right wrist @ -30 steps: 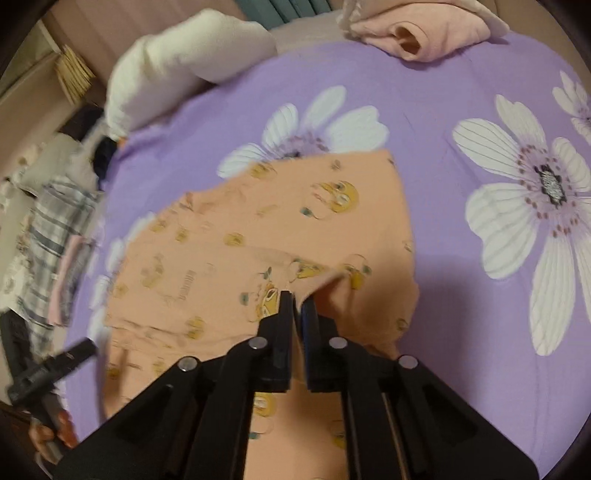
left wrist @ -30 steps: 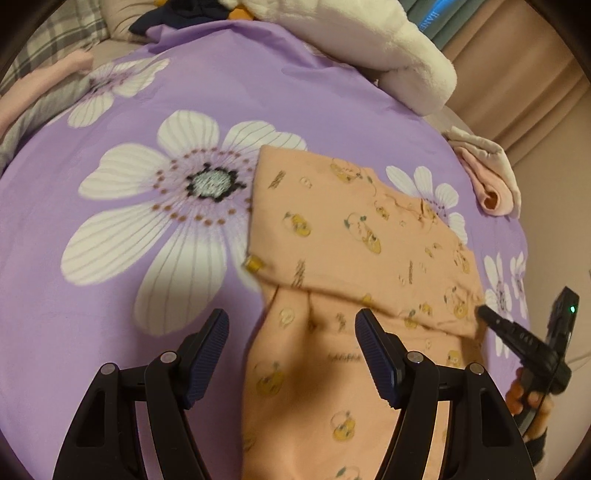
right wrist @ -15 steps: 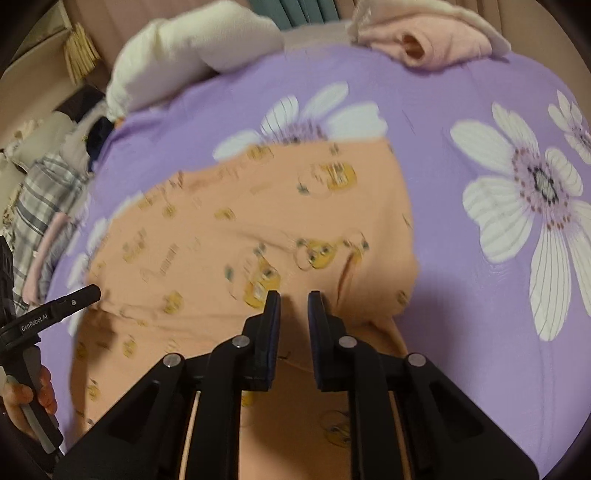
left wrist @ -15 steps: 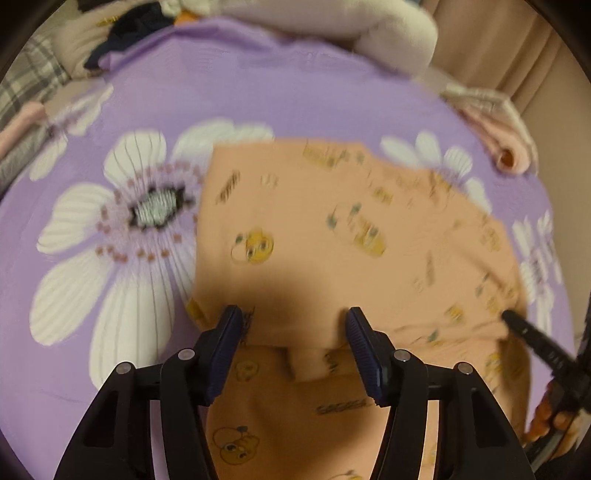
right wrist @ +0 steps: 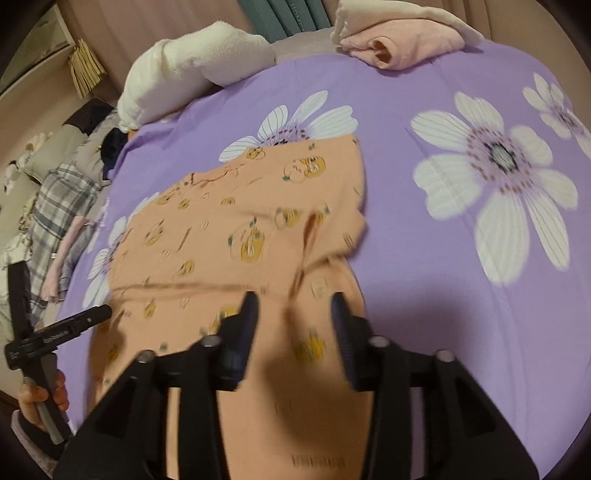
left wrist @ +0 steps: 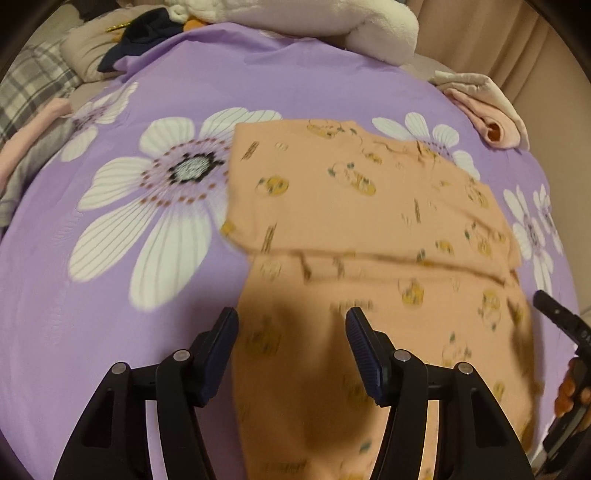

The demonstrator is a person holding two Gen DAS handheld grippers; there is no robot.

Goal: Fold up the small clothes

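Left wrist view looks down on a purple bedsheet (left wrist: 184, 92) printed with big white flowers, with a peach garment (left wrist: 369, 206) patterned with small yellow cartoon figures lying flat on it. The garment's upper part is folded down over its lower part, leaving a straight fold edge across the middle. The left gripper (left wrist: 291, 325) hangs above the lower part of the garment with its jaws apart and nothing pinched between them; one finger sits over the garment's left edge, the other over the cloth itself.

Right wrist view shows the same peach garment (right wrist: 240, 221) from the other side, with a small raised crease near its right edge. The right gripper (right wrist: 293, 306) has just been opening: its jaws now stand apart over the cloth, and no fabric is gripped between them.

At the far edge of the sheet lies a folded pink garment (left wrist: 491, 118), well apart from the peach one. A white fluffy blanket (left wrist: 369, 26) sits beyond the sheet's far end, and plaid cloth (left wrist: 33, 85) lies off to one side with dark clothing (left wrist: 140, 33) near it. No box, basket or other container shows in either view; everything rests directly on the bed.
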